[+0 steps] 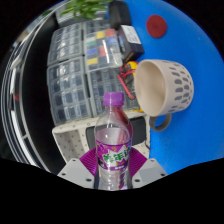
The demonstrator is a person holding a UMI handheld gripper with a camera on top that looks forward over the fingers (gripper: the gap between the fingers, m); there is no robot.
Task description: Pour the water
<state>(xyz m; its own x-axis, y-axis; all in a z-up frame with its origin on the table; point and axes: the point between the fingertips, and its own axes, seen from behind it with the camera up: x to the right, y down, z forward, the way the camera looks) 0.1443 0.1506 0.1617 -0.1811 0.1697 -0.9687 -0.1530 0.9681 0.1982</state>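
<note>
My gripper (pixel 112 165) is shut on a clear plastic water bottle (pixel 114 140) with a purple cap and a purple label. Both magenta pads press on its sides at the label. The bottle stands upright between the fingers. A white cup (pixel 167 85) with a dotted band lies tilted, its open mouth turned toward the bottle, just beyond and to the right of the bottle's cap. The cup seems to rest against a blue surface (pixel 185 40).
Clear plastic drawer cabinets (pixel 75 75) with small parts stand behind the bottle on the left. A shelf with boxes and dark items (pixel 105 45) is farther back. A green plant (pixel 85 10) shows at the top.
</note>
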